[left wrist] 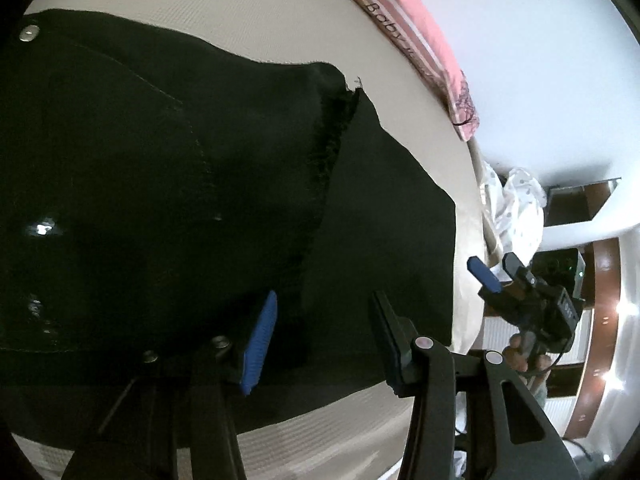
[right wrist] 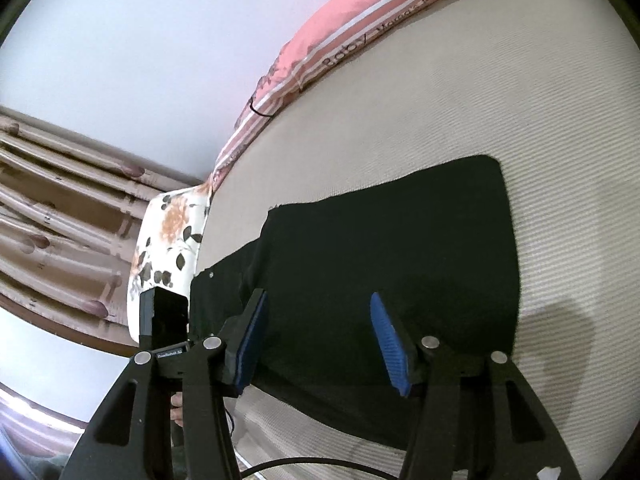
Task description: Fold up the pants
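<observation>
Black pants [left wrist: 160, 180] lie flat on a beige bed [left wrist: 240, 12], partly folded, with one layer lying over another. A metal waist button [left wrist: 30, 33] shows at top left. My left gripper [left wrist: 324, 308] is open and empty, just above the pants near their front edge. My right gripper [left wrist: 490, 270] shows at the right, off the bed's edge, open. In the right wrist view the pants [right wrist: 380, 248] lie ahead and the right gripper [right wrist: 318, 312] is open and empty just above them. The left gripper's body [right wrist: 164, 320] shows at the left.
A pink striped blanket [left wrist: 420, 32] runs along the bed's far edge; it also shows in the right wrist view [right wrist: 340, 40]. A floral pillow [right wrist: 168, 236] lies at the bed's left end. Curtains [right wrist: 60, 200] hang behind it. White spotted cloth [left wrist: 516, 208] lies beyond the bed's right end.
</observation>
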Tool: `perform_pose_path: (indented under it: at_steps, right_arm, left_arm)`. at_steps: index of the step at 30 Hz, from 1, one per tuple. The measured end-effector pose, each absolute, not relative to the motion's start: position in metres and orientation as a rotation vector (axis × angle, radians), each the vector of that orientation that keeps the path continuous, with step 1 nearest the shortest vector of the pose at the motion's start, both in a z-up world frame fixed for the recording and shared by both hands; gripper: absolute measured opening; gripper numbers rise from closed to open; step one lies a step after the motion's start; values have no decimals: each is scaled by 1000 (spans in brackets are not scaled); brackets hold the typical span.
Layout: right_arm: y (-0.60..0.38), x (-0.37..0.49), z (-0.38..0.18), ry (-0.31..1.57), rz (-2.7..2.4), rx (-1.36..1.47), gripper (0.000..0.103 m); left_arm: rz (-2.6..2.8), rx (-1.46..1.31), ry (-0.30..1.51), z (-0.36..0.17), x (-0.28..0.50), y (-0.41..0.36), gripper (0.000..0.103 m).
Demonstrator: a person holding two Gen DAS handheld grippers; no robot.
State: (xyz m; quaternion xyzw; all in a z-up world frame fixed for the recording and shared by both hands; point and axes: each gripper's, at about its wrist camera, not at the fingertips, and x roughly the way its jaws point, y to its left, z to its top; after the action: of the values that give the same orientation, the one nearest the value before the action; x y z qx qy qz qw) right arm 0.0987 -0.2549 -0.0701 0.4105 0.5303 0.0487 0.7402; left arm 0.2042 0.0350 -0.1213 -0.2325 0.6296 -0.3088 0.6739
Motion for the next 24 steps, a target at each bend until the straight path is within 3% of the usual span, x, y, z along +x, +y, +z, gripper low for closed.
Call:
perform_pose_path:
  at_steps: [15,24]
  right_arm:
    - [-282,86,-80,1129,40,1000,51]
    - [-280,84,-81,1137,36,1006,51]
  left_arm:
    - [-823,-681,1505,-138,207,30,48]
    - [-875,-651,1458,-137,228,12,48]
